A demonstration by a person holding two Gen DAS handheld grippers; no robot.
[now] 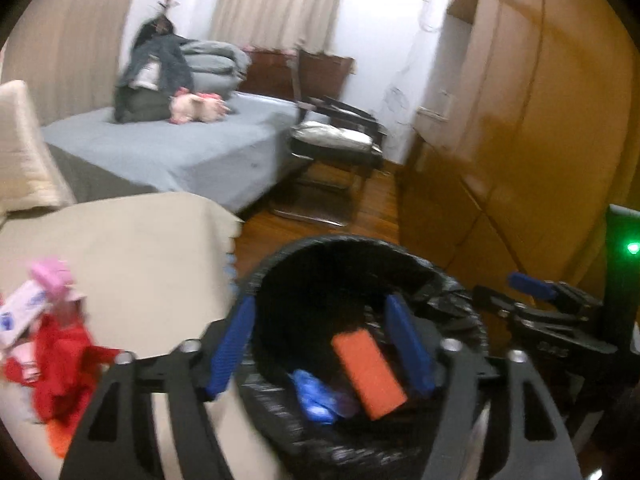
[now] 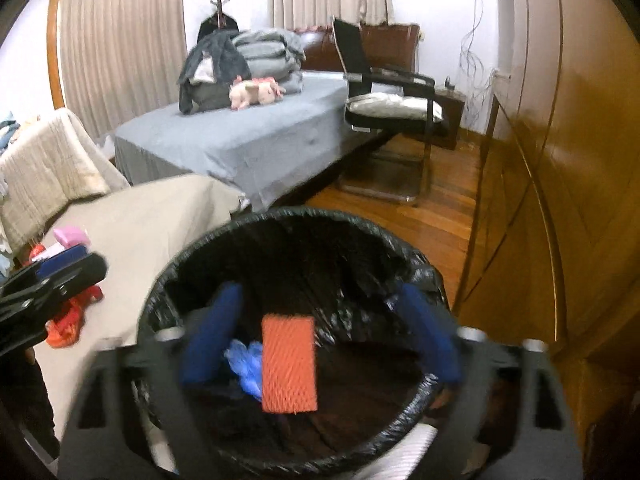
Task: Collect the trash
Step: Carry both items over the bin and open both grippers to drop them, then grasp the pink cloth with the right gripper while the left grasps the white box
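Observation:
A bin lined with a black bag stands on the floor beside a beige-covered table. Inside lie an orange ribbed pad and a crumpled blue wrapper. My left gripper is open and empty over the bin's left rim. My right gripper is open and empty over the bin mouth; it also shows in the left wrist view. Red, pink and white trash lies on the table's left side.
A grey bed with folded blankets and a pink plush toy lies behind the table. A black chair stands on the wood floor. A wooden wardrobe runs along the right.

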